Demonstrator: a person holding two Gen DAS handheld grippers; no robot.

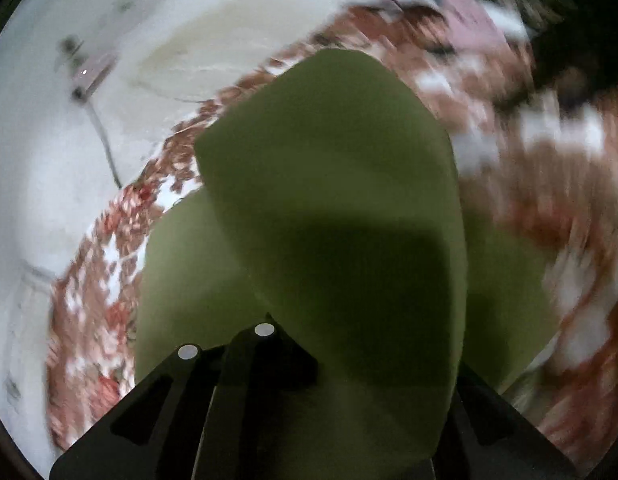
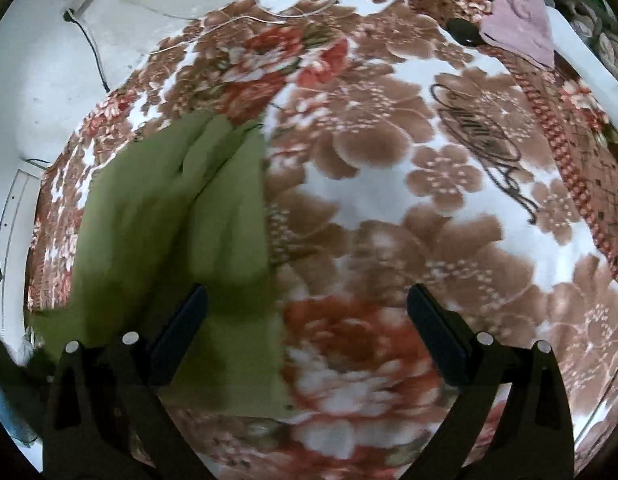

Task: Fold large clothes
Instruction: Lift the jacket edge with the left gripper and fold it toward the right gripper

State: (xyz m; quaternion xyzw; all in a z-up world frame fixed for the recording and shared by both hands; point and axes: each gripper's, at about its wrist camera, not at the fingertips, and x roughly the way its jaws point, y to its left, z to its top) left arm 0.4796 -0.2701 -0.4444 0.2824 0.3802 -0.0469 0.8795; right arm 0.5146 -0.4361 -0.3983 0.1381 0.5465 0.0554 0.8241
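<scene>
The green garment [image 2: 169, 216] lies partly folded on the floral blanket [image 2: 389, 200], at left of centre in the right wrist view. In the left wrist view it fills the middle of the frame [image 1: 329, 200], draped up over the left gripper [image 1: 329, 380] — the jaws look clenched on the cloth, though the fabric hides the tips. The right gripper [image 2: 307, 308] hangs at the bottom of its frame, jaws spread wide and holding nothing. A fold seems mid-carry; next, the lifted layer likely needs laying flat over the rest — edges matched.
</scene>
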